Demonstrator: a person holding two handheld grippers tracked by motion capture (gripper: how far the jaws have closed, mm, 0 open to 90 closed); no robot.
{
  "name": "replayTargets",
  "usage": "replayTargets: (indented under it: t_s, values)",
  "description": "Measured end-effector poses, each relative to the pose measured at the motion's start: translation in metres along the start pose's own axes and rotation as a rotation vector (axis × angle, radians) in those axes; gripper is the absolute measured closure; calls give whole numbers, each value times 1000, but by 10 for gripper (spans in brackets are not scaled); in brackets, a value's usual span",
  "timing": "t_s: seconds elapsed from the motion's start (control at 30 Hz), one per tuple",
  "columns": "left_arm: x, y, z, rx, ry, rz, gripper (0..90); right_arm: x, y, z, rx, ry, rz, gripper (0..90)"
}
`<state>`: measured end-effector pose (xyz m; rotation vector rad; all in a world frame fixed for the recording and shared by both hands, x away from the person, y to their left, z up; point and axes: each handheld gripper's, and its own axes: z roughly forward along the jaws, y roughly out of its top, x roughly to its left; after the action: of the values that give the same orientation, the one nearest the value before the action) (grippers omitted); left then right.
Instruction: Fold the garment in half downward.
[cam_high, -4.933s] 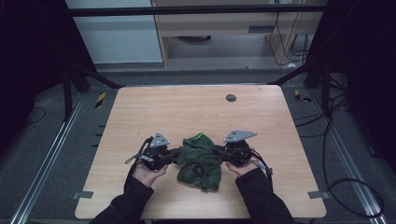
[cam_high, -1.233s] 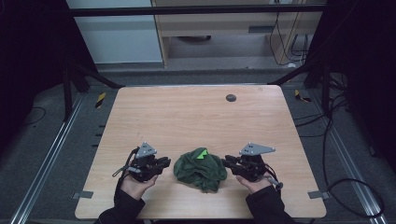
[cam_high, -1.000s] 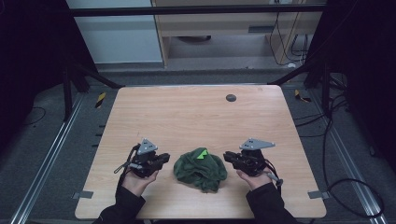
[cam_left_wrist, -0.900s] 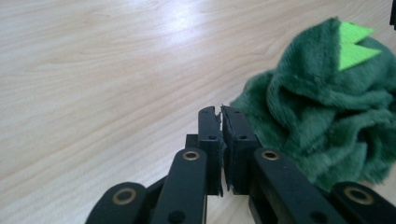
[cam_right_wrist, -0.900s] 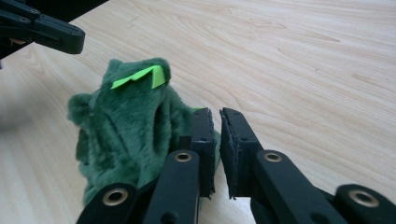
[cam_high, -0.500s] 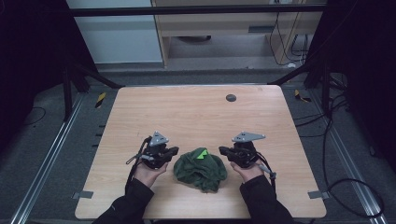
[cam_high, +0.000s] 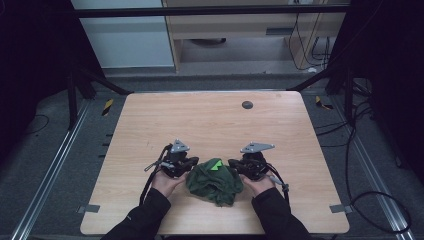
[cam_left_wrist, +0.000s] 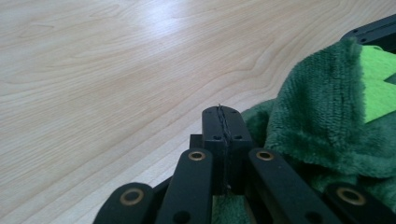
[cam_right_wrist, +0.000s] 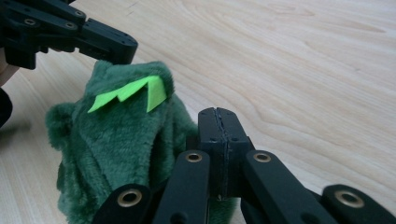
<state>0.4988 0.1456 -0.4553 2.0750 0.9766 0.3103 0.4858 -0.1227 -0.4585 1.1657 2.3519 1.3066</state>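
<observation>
The left tool (cam_high: 186, 163) and right tool (cam_high: 239, 165) now flank the green cloth (cam_high: 215, 181), one at each upper edge, both touching or just beside it. A second ago both sat lower and well apart from the cloth; they have since moved forward and inward. In each gripper view the jaws are pressed together with nothing between them: the left tool (cam_left_wrist: 223, 114) lies beside the plush, and the right tool (cam_right_wrist: 218, 116) lies against its side. The cloth sits bunched in a heap near the front edge of the table (cam_high: 210, 120), a bright green tag (cam_high: 215, 165) on top. Judgement: the closing approach suggests a two-sided pick-up is being set up. The jaws must open before either can take hold of an edge.
</observation>
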Motion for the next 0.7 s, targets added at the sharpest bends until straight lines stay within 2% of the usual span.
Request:
replayTargets:
  t_s: [0.2, 0.53, 0.7]
  values:
    - [-6, -2, -1, 12, -26, 30, 900, 6, -2, 2, 9, 17, -8, 900]
    - [-11, -5, -6, 9, -63, 45, 899, 13, -3, 0, 14, 49, -20, 900]
    - [-18, -9, -11, 10, -81, 64, 899, 16, -5, -3, 10, 63, -21, 899]
